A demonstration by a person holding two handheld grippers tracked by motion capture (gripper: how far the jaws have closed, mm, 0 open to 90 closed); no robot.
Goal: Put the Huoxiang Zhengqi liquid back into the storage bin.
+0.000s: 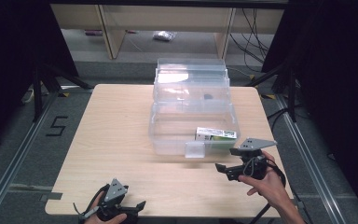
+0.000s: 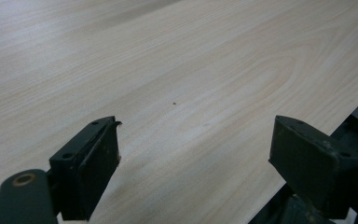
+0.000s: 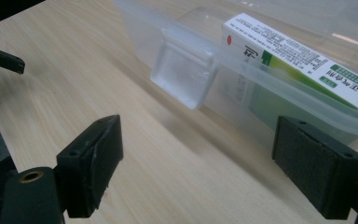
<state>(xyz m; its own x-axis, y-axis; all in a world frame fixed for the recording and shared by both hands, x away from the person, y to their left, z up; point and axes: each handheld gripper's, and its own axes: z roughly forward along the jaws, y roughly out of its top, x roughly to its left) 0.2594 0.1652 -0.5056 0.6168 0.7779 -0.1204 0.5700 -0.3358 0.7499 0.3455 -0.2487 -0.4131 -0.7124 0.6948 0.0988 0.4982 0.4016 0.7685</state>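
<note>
A white and green carton (image 1: 216, 135) lies inside a clear plastic box (image 1: 168, 135), in the box's near right corner, against its front wall. The carton's long axis runs along that front wall, left to right in the high view, and its broad printed face is turned up. In the right gripper view the carton (image 3: 303, 60) shows a white top with fine rows of print too small to read, a red dot near one end, a green band along the side and a few large characters at the far end that are cut off by the edge of the view.

The box stands open, its clear lid (image 1: 191, 77) tipped back behind it. A clear latch tab (image 1: 195, 150) hangs from the middle of the front wall, just left of the carton.

The right tongs (image 1: 227, 163) hover just in front of the box's near right corner, pointing left along the front wall; their jaws stand wide apart and hold nothing. The left tongs (image 1: 142, 205) sit well away from the box, at the near edge of the pale wooden surface (image 1: 116, 135), jaws also spread wide over bare wood.

On the floor, left of the surface, a black figure 5 (image 1: 57, 126) is marked.
</note>
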